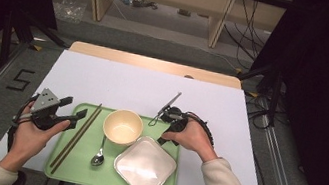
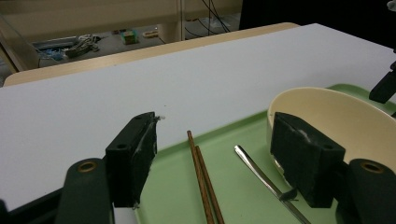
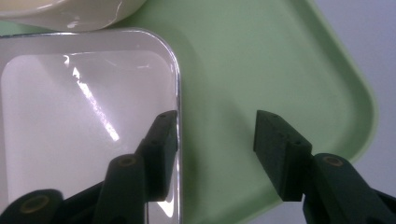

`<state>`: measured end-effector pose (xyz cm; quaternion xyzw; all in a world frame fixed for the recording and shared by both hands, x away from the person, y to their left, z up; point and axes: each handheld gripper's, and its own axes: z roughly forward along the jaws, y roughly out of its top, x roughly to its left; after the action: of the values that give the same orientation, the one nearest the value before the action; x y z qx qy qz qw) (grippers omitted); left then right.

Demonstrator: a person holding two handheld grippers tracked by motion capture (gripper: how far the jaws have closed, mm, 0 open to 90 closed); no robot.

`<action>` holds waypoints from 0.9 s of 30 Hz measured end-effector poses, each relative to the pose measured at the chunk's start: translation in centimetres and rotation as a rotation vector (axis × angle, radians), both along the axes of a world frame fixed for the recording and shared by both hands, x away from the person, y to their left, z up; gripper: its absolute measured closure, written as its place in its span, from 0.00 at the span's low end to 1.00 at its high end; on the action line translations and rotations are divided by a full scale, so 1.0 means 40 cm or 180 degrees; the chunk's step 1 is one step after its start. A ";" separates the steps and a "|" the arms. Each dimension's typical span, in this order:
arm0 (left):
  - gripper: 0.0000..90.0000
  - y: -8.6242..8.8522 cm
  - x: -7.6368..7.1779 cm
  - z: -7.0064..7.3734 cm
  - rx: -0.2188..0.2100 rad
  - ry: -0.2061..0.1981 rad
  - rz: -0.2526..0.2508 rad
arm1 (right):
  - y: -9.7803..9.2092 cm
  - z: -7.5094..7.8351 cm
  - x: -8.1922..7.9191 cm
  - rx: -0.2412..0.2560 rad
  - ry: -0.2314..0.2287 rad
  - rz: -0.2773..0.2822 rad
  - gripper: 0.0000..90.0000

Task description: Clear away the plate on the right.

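A green tray lies at the table's near edge. On it are a pair of brown chopsticks, a cream bowl, a metal spoon and a square white plate. My left gripper is open at the tray's left rim. In the left gripper view its jaws stand apart, with the chopsticks and the spoon handle between them and the bowl behind the right jaw. My right gripper is open and straddles the plate's right rim, one jaw over the plate and one over the tray.
The tray rests on a white table top with a wooden strip along its far edge. Dark stands and cables flank the table on the floor. The bowl's underside sits just beyond the plate in the right gripper view.
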<state>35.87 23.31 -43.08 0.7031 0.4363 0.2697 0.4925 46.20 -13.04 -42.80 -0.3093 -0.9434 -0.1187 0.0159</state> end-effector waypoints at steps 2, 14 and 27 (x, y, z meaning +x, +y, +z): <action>0.35 0.001 0.000 0.000 -0.0009 0.0003 0.0006 | -0.004 0.005 -0.005 0.0036 0.0005 -0.0053 0.53; 0.35 0.002 0.000 -0.001 -0.0003 0.0004 0.0011 | -0.091 0.050 0.000 0.0181 -0.0312 -0.0246 0.40; 0.35 0.003 0.001 -0.004 0.0009 -0.0020 0.0028 | -0.243 0.060 0.003 0.0507 -0.0684 -0.0835 0.37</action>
<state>35.91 23.44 -43.25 0.7011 0.4375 0.2746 0.4916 46.31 -22.76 -40.42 -0.4130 -0.8789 -0.2265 -0.0760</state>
